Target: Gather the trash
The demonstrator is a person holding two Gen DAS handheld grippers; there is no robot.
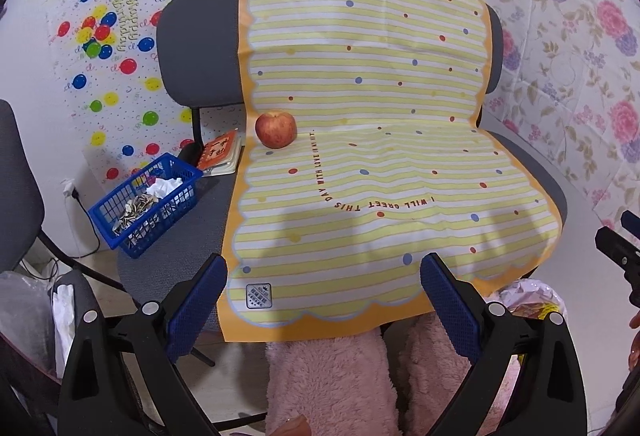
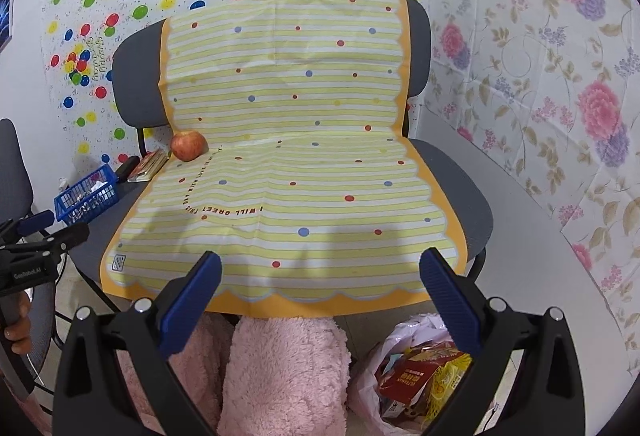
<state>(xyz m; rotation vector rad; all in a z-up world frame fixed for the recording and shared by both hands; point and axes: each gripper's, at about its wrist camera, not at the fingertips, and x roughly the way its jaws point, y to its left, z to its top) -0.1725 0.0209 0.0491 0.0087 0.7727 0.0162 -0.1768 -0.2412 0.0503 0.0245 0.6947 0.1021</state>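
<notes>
A grey chair (image 1: 192,35) is draped with a yellow striped cloth (image 1: 360,115). A red apple (image 1: 276,129) sits on the cloth at the seat's back left; it also shows in the right wrist view (image 2: 189,145). A blue basket (image 1: 144,203) holding seed shells and crumpled tissue stands on the seat's left part. A plastic bag of trash (image 2: 424,376) with snack packaging lies on the floor below the seat's front right. My left gripper (image 1: 324,276) is open and empty above the cloth's front edge. My right gripper (image 2: 320,272) is open and empty there too.
An orange booklet (image 1: 218,153) lies behind the basket. Pink fleece-clad legs (image 2: 280,368) are below the seat front. Another chair (image 1: 16,163) stands at the left. Patterned sheets cover the wall behind.
</notes>
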